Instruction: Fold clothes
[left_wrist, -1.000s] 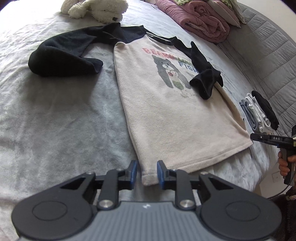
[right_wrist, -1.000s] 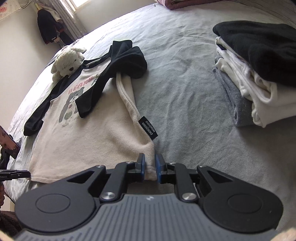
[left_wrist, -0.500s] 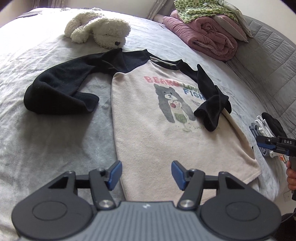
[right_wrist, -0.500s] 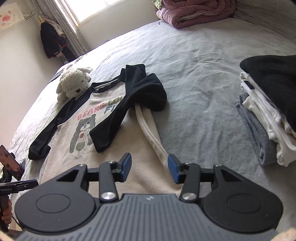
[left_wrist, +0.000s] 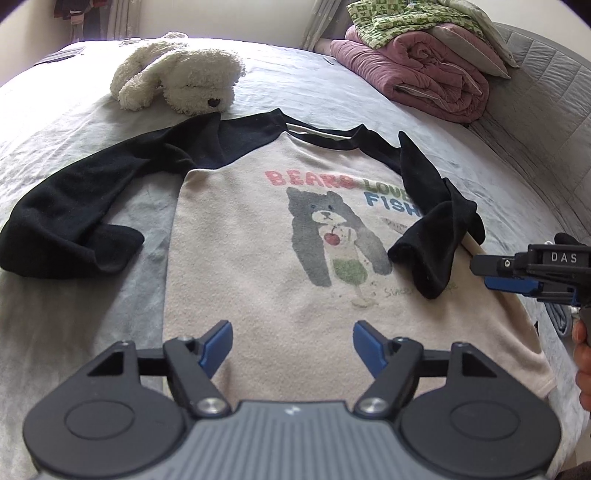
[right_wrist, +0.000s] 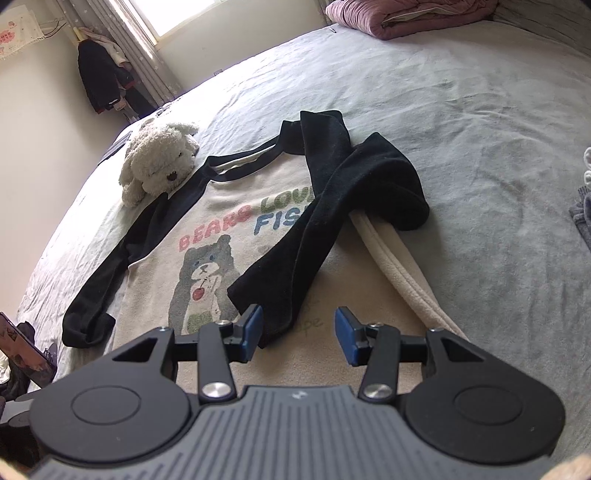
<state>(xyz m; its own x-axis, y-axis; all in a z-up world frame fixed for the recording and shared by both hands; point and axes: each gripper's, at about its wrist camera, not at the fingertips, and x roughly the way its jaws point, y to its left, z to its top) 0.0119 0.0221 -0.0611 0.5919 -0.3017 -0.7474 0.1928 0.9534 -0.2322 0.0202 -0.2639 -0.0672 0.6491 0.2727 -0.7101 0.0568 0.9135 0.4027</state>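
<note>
My left gripper (left_wrist: 291, 341) jaws just opening, nothing between, my right gripper (right_wrist: 298, 329) jaws parted, empty, shirt (left_wrist: 258, 266) flat mid-frame on bed (left_wrist: 74, 314)

1. The shirt (left_wrist: 258, 266) lies flat, print up, on the grey bed: cream body, black sleeves and collar, a bear graphic with "BEARS LOVE FISH".
2. One sleeve (left_wrist: 70, 225) sprawls out to the side, cuff doubled back.
3. The other sleeve (right_wrist: 317, 229) is folded across the chest, over the lettering.
</note>
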